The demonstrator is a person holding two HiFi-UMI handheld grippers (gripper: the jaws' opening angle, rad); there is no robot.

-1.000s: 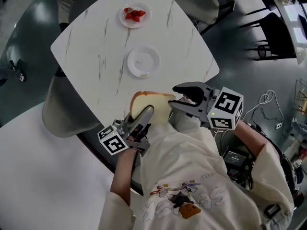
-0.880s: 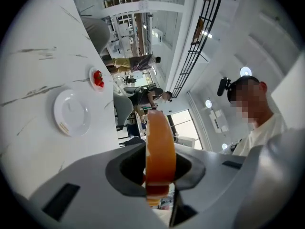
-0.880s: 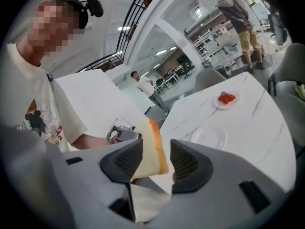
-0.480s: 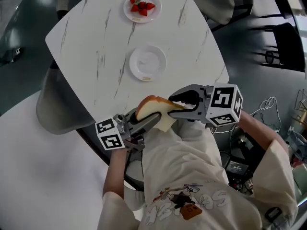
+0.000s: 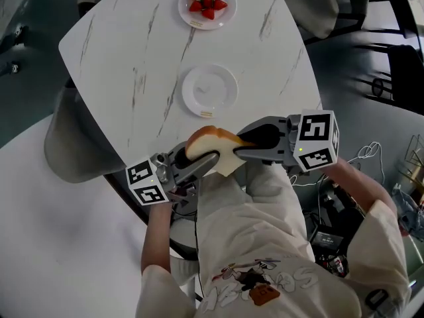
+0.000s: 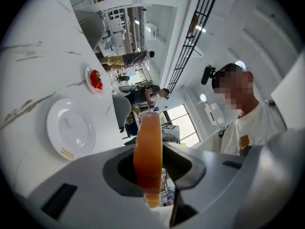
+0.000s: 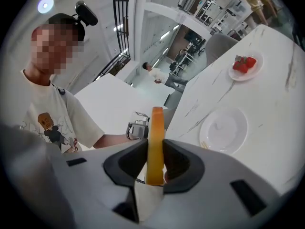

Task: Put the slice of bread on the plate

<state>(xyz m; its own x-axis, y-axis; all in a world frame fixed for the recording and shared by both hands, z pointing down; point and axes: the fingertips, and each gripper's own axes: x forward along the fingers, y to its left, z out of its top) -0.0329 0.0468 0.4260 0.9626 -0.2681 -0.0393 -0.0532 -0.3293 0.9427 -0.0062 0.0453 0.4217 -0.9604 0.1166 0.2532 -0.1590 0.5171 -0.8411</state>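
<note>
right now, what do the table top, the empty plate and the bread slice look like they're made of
Table top: white with grey veins, smooth; marble or a marble-look laminate.
Empty plate: plain glossy white with soft highlights; likely glazed ceramic, possibly plastic.
Slice of bread: pale spongy crumb, golden-brown crust; soft loaf bread.

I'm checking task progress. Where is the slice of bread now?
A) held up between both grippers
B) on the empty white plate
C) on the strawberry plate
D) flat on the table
A: the slice of bread sits between the jaws of the left gripper and of the right gripper, whose jaws are closing on it, short of the bare white plate.
</note>
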